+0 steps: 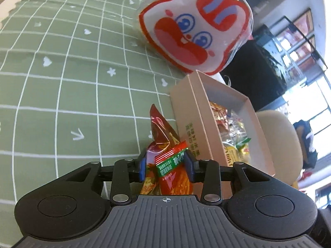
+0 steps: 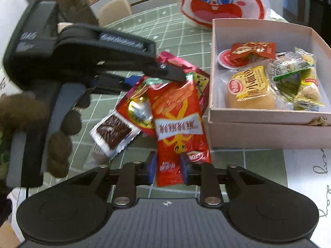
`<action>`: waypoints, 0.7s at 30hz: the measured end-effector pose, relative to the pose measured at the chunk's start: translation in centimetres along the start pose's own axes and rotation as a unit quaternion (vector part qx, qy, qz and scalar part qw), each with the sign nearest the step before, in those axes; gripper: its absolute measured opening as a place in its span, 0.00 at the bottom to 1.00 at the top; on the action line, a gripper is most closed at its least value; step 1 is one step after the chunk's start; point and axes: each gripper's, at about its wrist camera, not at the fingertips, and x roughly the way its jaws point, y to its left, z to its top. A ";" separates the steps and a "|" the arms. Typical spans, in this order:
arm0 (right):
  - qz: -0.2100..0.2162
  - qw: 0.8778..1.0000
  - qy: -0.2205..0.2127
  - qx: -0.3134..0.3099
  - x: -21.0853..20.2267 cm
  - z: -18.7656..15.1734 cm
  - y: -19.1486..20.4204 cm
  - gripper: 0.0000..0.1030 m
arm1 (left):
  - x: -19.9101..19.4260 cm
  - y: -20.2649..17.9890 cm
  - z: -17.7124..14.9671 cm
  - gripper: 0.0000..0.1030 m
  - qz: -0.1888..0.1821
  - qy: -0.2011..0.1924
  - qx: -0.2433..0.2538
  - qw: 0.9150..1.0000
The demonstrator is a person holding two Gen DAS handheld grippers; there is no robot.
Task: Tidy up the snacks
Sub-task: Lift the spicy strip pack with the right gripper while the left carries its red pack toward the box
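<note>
My right gripper (image 2: pixel 167 168) is shut on the near end of a long red snack packet (image 2: pixel 178 122), beside the pink cardboard box (image 2: pixel 269 132). My left gripper (image 1: pixel 165 165) is shut on the far end of red snack packets (image 1: pixel 171 171); it shows in the right wrist view (image 2: pixel 175 75) reaching in from the left over the pile. A brown-and-silver chocolate packet (image 2: pixel 112 133) and another red packet (image 2: pixel 136 111) lie under the long one. The box (image 1: pixel 209 128) holds several snacks, among them a yellow cake packet (image 2: pixel 251 88).
A large white-and-red rabbit-face bag (image 2: pixel 221 2) (image 1: pixel 196 26) stands behind the box on the green checked tablecloth (image 1: pixel 62 82). A beige chair (image 1: pixel 279 144) stands past the table edge. White paper with handwriting (image 2: pixel 310 186) lies at the right.
</note>
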 end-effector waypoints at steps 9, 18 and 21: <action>0.079 0.993 0.047 -0.067 -4.0 -3.0 0.5 0.13 | -6.0 -1.4 -7.2 0.25 -0.019 -0.019 -0.034 0.999; 0.095 0.991 0.040 -0.088 -6.1 -4.5 -1.4 0.70 | -9.6 -2.1 -14.7 0.24 -0.006 -0.053 -0.098 0.994; 0.106 0.984 0.062 -0.125 -4.9 -5.5 -0.3 0.70 | -10.2 -2.8 -16.0 0.25 0.007 -0.056 -0.098 0.994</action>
